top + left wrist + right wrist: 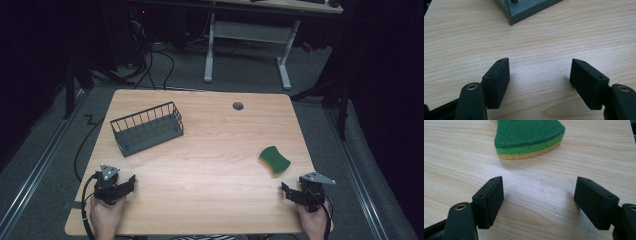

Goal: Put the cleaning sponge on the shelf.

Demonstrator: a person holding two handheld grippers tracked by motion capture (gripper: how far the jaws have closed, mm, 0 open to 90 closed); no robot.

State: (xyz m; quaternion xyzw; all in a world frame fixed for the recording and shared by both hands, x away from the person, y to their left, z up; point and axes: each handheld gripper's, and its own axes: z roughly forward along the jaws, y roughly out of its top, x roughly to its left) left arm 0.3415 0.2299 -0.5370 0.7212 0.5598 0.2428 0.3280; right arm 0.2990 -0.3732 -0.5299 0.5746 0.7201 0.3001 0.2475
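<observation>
The left hand-held gripper is being held by a hand at the near left corner of the tabletop, its jaws spread wide apart with nothing between them; in the left gripper view the same hand-held gripper is being shown just above bare wood, both black jaws parted and empty. The right hand-held gripper is being held by the other hand at the near right corner, and its jaws are likewise being kept wide open and empty, as is being shown in the right gripper view.

Just beyond the right hand-held gripper, a green sponge is lying flat near the right edge of the tabletop, apart from the jaws. In the right gripper view the sponge is being seen with its dark green scouring face up, a lighter green layer beneath it and a yellowish layer at the bottom.

Beyond the left hand-held gripper, a dark grey wire basket is standing upright on the left half of the tabletop, turned at an angle to the edges and well apart from the sponge. One corner of its base is being caught at the top of the left gripper view
</observation>
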